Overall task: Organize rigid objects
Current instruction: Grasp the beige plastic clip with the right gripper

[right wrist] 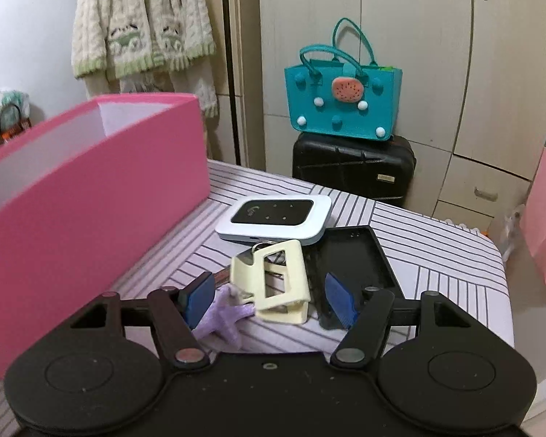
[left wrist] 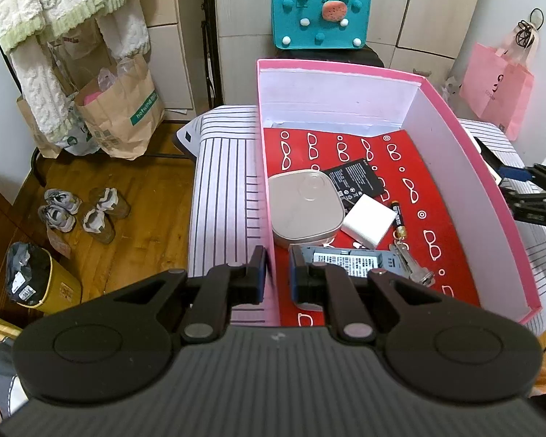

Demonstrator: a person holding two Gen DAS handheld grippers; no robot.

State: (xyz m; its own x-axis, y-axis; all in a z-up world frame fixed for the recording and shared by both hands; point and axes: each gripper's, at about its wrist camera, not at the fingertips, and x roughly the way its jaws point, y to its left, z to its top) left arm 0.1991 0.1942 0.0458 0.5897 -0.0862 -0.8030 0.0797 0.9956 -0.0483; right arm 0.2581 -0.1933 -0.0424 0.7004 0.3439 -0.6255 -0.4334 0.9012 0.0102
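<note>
Reading "hotwind": brown paper bag (left wrist: 127, 109)

The left wrist camera looked steeply down from close above the pink box (left wrist: 345, 69), over its near left wall and into the inside. The right wrist camera sat lower, outside the box (right wrist: 91, 196) on its right side, and faced forward over the striped surface (right wrist: 436, 255) at close range. Both views shared the box, the striped surface (left wrist: 222, 189) and the teal bag (left wrist: 320, 18) at the cupboards (right wrist: 342, 102).
</note>
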